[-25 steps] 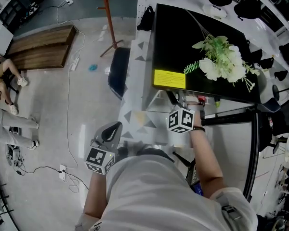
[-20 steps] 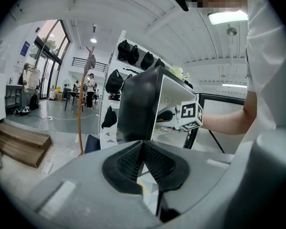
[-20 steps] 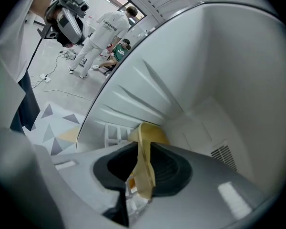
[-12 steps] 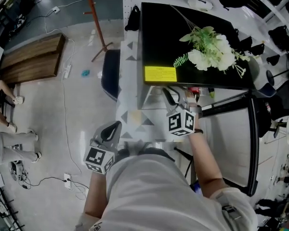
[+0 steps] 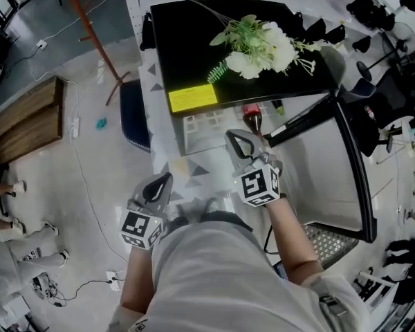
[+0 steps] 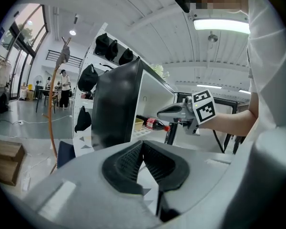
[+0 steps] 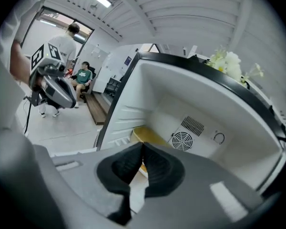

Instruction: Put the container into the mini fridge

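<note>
the fridge [image 5: 187, 54] stands open in the upper middle of the head view, its door [image 5: 318, 164] swung out to the right and flowers [image 5: 256, 43] lying on its black top. a yellow container [image 7: 150, 138] sits on the shelf inside, left of centre in the right gripper view. only its edge shows, so how far back it rests is unclear. a bottle [image 5: 252, 120] lies on its side at the shelf's front.

the right gripper [image 5: 234, 138] hangs just before the opening at the middle of the head view, jaws pressed together on nothing. the left gripper [image 5: 163, 184] is at lower left, near the person's body, also pressed together and empty.

the placing looks done, and the door seems to be what is left. the main risk is the bottle: it could roll if the right gripper brushes it, and if it overhangs the shelf the door may strike it. a container left too near the edge could be nudged the same way. a hard shove on the door could also shake the flowers off the top.
</note>
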